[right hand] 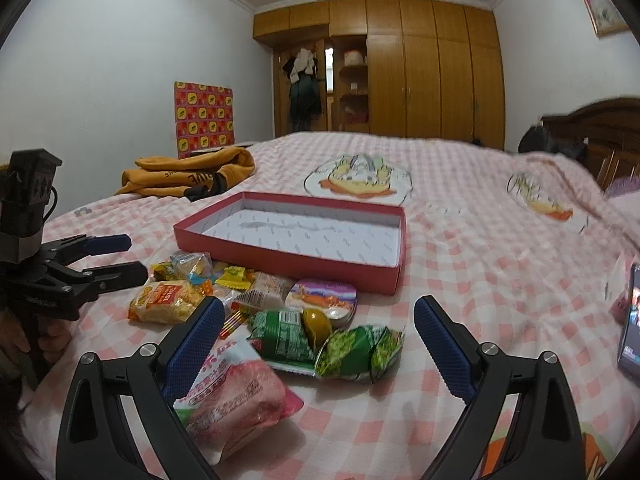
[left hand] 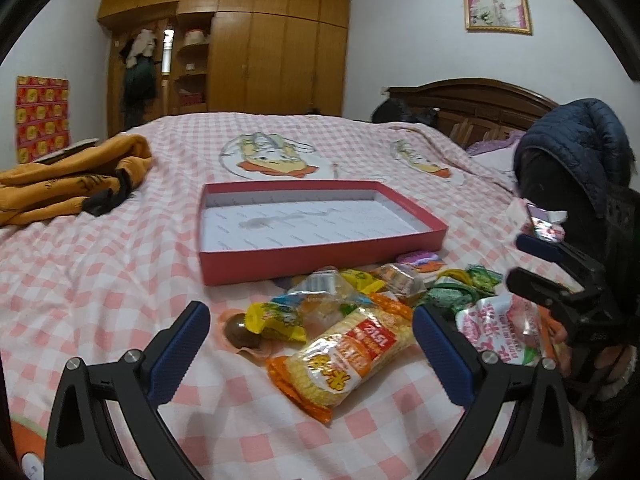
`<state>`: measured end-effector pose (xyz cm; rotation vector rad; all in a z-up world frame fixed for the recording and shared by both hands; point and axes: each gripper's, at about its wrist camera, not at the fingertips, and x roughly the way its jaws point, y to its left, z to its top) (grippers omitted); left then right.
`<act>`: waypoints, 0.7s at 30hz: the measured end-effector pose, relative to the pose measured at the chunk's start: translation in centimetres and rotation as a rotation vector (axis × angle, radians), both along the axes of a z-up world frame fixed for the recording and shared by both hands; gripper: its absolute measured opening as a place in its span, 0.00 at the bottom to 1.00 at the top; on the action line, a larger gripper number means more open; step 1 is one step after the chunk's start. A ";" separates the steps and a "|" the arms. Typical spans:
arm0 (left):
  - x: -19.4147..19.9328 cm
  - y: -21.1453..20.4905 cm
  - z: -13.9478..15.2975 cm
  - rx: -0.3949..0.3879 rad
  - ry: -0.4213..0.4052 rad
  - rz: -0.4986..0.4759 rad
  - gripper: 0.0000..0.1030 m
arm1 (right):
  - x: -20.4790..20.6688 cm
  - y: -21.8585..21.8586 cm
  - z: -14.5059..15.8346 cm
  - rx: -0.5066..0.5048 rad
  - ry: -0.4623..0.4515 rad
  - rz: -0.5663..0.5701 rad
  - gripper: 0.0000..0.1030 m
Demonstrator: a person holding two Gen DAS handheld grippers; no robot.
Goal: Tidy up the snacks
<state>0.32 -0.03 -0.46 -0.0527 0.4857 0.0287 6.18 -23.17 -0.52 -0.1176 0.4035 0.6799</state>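
Your heap of wrapped snacks [right hand: 256,308] lies on the pink-and-white checked bedspread [left hand: 120,280], just in front of the near wall of the shallow red cardboard box with a white lining [left hand: 316,224], which holds nothing.

Your left gripper [left hand: 312,344] has its blue-padded jaws spread wide, holding nothing. Between them lies the yellow-and-orange packet of rice crackers [left hand: 340,360], not touched by either pad. Its red label carries writing, upside down from your side and not clearly legible.

Your right gripper [right hand: 320,344] is likewise spread wide and grips nothing. The pink-and-white snack bag with red Chinese characters [right hand: 236,392] sits right against its left pad; whether they touch cannot be told. Between the pads lie the green crinkled packets [right hand: 356,350] and a dark green packet with a white printed panel [right hand: 280,332], too blurred to read.

Further into the heap are small yellow sweets [right hand: 236,276], a round chocolate-brown piece [left hand: 240,330] and a flat oval tin with a purple-and-orange picture [right hand: 324,300] by the box corner.

Beyond, a folded mustard-orange garment with dark lettering [right hand: 192,176] lies on the bed, and a phone with a lit screen [right hand: 630,320] rests at the right edge.
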 end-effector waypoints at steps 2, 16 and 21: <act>-0.1 0.0 0.3 -0.014 0.007 -0.028 1.00 | 0.5 -0.3 -0.3 0.005 0.042 0.005 0.95; 2.0 -3.3 -1.6 0.025 0.245 -0.198 0.83 | -1.9 0.9 -1.6 -0.127 0.236 0.081 0.93; 2.1 -2.6 -1.5 0.011 0.237 -0.167 0.36 | -2.8 1.1 -1.4 -0.171 0.163 0.082 0.93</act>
